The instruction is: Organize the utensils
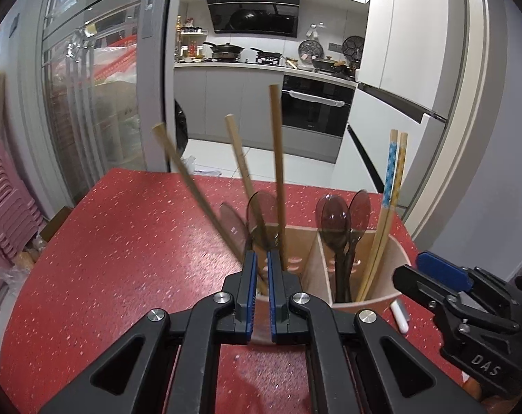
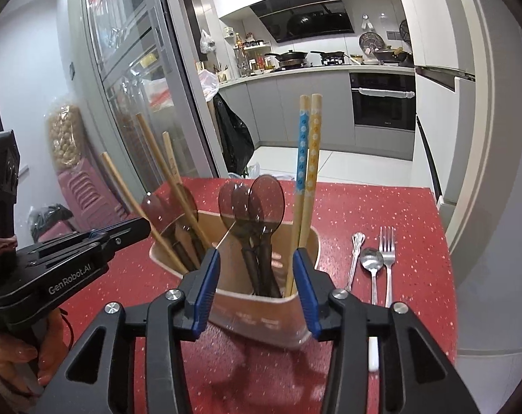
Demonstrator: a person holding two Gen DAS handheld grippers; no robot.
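Left gripper [image 1: 261, 258]: jaws nearly together, with only a narrow slot between the blue pads. It points into the near rim of the holder's left compartment. Whether the pads pinch the thin stems in front of them cannot be told.
Right gripper [image 2: 255, 258]: jaws apart, one blue pad on each side of the holder's right end. The pads sit just beside the walls, with nothing clamped between them.
Utensil holder [image 2: 261, 317]: a tan, curved container standing upright on the counter, split by a divider into two compartments.
Left compartment: three plain wooden chopsticks [image 1: 276, 158] lean out at different angles; one is blurred. Two dark translucent spoons [image 1: 261, 210] stand with them, bowls up.
Right compartment: three more dark translucent spoons [image 2: 257, 200], bowls up. Beside them stands a patterned pair of chopsticks [image 2: 306, 158], one with a blue band, one with a yellow band.
Counter [image 1: 123, 234]: red with pale speckles.
Loose metal cutlery: to the right of the holder lie an ornate handle [image 2: 356, 258], a spoon [image 2: 371, 262] and a fork [image 2: 388, 248], side by side.
Small white object [image 1: 399, 315]: lies on the counter beside the holder's right end.
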